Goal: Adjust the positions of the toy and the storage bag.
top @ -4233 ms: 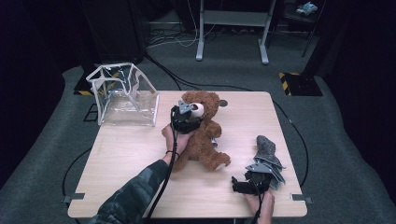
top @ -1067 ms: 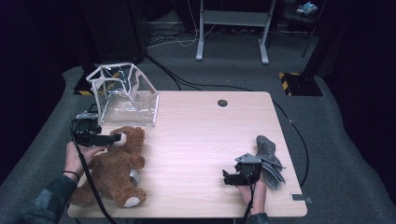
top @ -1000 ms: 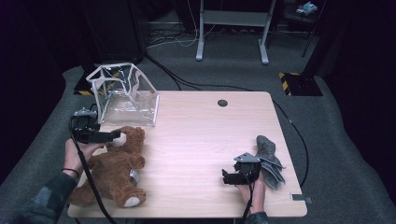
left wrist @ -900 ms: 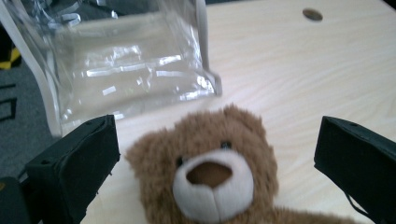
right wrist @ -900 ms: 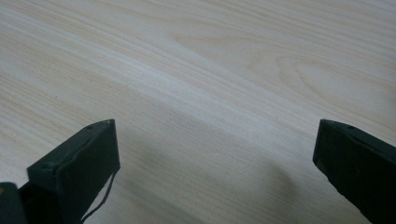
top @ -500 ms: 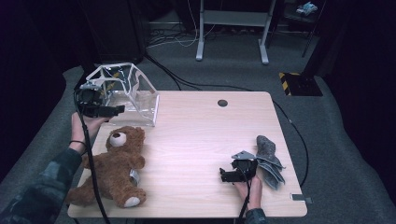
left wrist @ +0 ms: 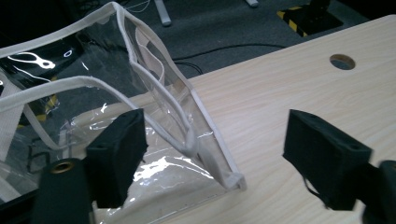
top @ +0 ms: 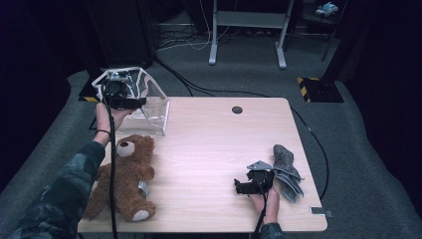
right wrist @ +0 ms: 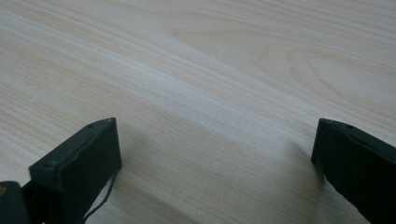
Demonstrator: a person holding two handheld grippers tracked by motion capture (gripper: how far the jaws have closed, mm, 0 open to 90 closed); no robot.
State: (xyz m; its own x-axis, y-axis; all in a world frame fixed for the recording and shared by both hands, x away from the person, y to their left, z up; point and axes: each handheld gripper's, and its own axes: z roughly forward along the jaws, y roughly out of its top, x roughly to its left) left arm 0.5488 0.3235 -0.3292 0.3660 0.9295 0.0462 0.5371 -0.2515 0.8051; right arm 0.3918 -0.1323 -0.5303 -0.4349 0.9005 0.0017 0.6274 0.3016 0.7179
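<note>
- Left gripper [top: 130, 102] raised at the table's far left corner, in front of the clear bag [top: 149, 102], jaws pointing toward the table's middle.
- In the left gripper view, left gripper [left wrist: 219, 149] spread, jaws just now closing in somewhat; the clear bag's [left wrist: 154, 121] near corner and white-trimmed edge standing in the gap, closer to the left-hand jaw, which overlaps the plastic. Cannot tell whether that pad touches it; right-hand jaw well clear, over bare wood.
- Bag upright, mouth open, white handle strap hanging inside just ahead of the jaws.
- Below and nearer than the left gripper, toward the person: teddy bear [top: 122, 177] lying on its back along the table's left edge, head toward the bag, apart from both grippers.
- Cable trailing down from the left gripper across the bear.
- Table [top: 209, 144] of pale wood, a round hole [top: 237, 109] far ahead of the left gripper's jaws.
- Right gripper [top: 241, 186] resting low near the front edge, jaws pointing left, spread wide with nothing between; in the right gripper view [right wrist: 215, 158] bare wood grain between the pads.
- Just behind the right gripper, to its right: grey cloth [top: 286, 167] lying on the table, beside the hand.
</note>
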